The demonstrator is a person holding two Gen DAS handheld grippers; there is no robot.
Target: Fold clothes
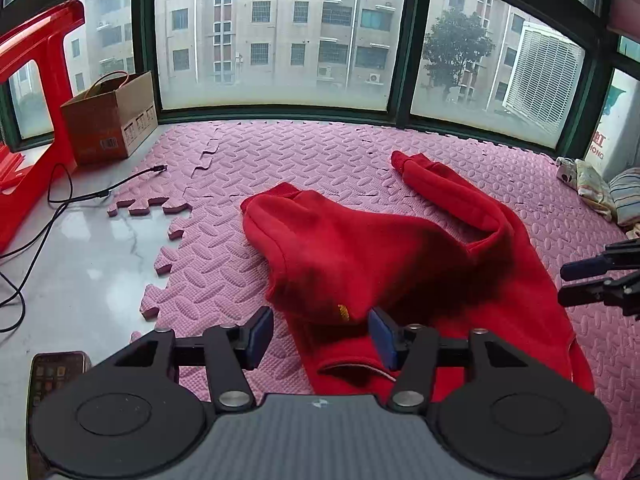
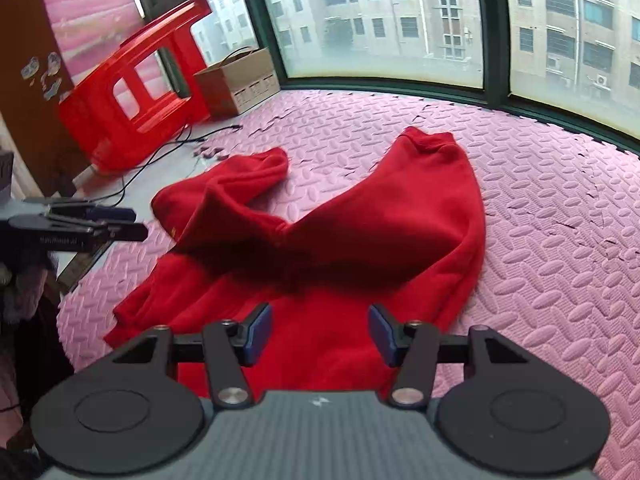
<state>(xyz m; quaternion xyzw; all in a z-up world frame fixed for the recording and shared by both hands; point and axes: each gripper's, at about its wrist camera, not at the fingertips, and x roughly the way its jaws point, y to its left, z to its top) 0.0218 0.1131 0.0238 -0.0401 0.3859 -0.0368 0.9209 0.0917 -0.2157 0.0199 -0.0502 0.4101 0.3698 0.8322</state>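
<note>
Sweatshirt (image 1: 400, 264) lies loose; both tools gape, empty.

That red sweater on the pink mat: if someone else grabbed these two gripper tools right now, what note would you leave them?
Left gripper: open, holding nothing, poised over the near left edge of the red sweater.
Right gripper: open, holding nothing, above the sweater's near hem.
Sweater: spread out but rumpled on the pink foam mat; one sleeve stretches toward the window, the other sleeve is bunched over the body.
Done: no neat fold visible yet.
Left: smooth it flat, fold both sleeves in, then fold the body.
</note>
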